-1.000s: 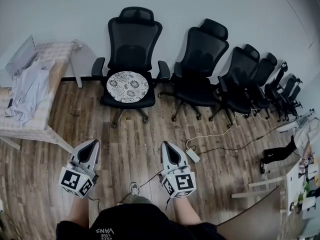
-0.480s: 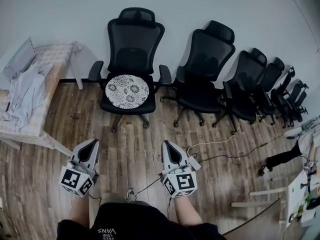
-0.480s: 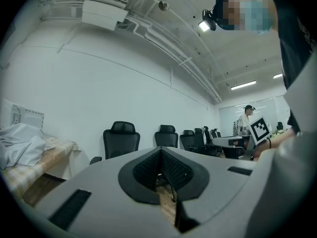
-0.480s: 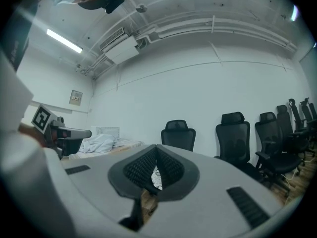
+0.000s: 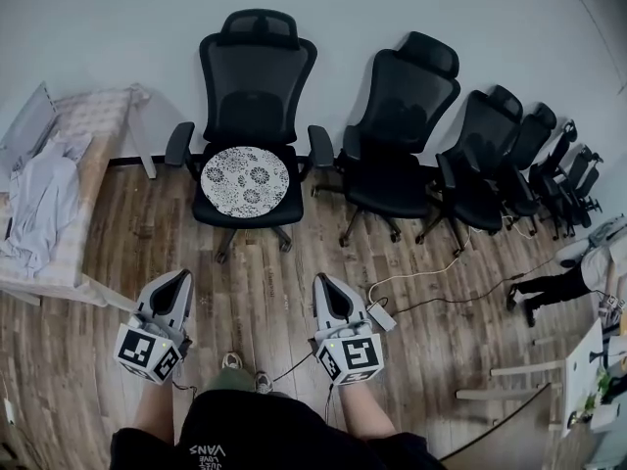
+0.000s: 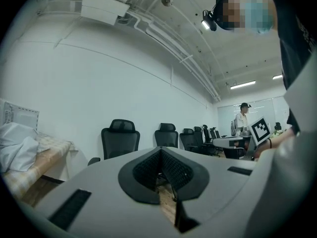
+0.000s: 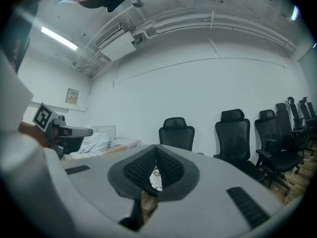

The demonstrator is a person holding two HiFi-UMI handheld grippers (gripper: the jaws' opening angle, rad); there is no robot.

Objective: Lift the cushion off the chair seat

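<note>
**Head view.** I hold my left gripper (image 5: 181, 279) and my right gripper (image 5: 321, 282) side by side and level above the wooden floor (image 5: 265, 262), both pointing toward the chair (image 5: 257, 91). Each carries its marker cube at the end nearest my body.

**Gripper views.** On both grippers the jaws are fully together, the ribbed pads (image 6: 147, 170) meeting along their length. Neither gripper has hold of anything.

**Task object.** The cushion (image 5: 245, 180) is round and pale with a dark floral print. It lies flat on the chair seat between the two armrests. It covers the middle of the seat, whose black rim shows along the front edge and at both sides. The cushion is well apart from both grippers. In the right gripper view a sliver of it appears in the notch behind the closed tips.

**Surroundings.** The chair stands at the far edge of the floor, its back toward the white wall (image 5: 108, 27). A row of further black office chairs (image 5: 404, 116) continues along that wall to the right. A table (image 5: 103, 116) stands at the left edge of the floor, with a pale cloth (image 5: 39, 199) heaped toward its left edge. A white power strip (image 5: 381, 316) lies on the floor just right of my right gripper.
</note>
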